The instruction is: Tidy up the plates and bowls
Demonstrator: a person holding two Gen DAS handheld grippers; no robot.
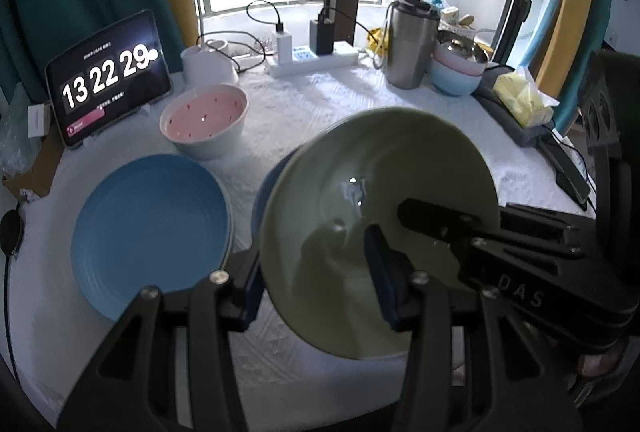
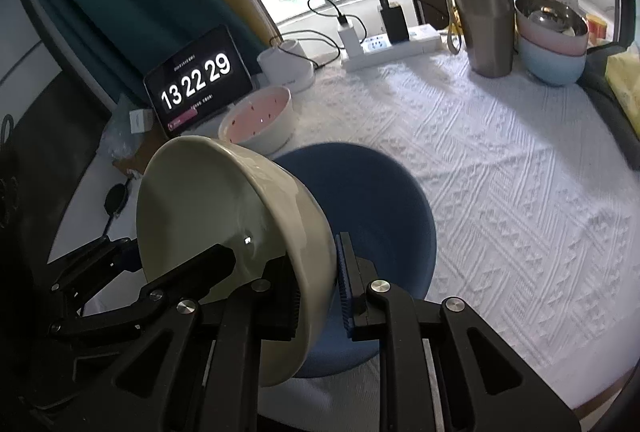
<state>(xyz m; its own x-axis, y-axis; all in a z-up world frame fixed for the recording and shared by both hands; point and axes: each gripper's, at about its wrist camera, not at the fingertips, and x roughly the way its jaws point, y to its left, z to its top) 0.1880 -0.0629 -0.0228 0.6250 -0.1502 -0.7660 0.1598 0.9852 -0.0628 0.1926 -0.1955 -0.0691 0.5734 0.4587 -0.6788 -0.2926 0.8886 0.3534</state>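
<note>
A cream bowl [image 1: 380, 168] hangs tilted above the table, its inside turned toward the left wrist view. My left gripper [image 1: 316, 284] is shut on its left rim, one pad outside and one inside. My right gripper [image 2: 316, 292] is shut on the opposite wall [image 2: 304, 216]. Right under the cream bowl sits a dark blue bowl [image 2: 380, 216]. A light blue plate [image 1: 152, 232] lies to its left. Behind them stands a white bowl with a pink, dotted inside [image 1: 204, 120]. Pink and blue bowls [image 2: 552, 44] are stacked at the back right with a steel bowl on top.
The table wears a white textured cloth [image 2: 500, 192]. A tablet showing a clock [image 1: 108, 76] leans at the back left. A steel tumbler [image 1: 408, 44], a power strip with chargers [image 1: 312, 60] and a yellow tissue pack [image 1: 520, 96] line the back and right edge.
</note>
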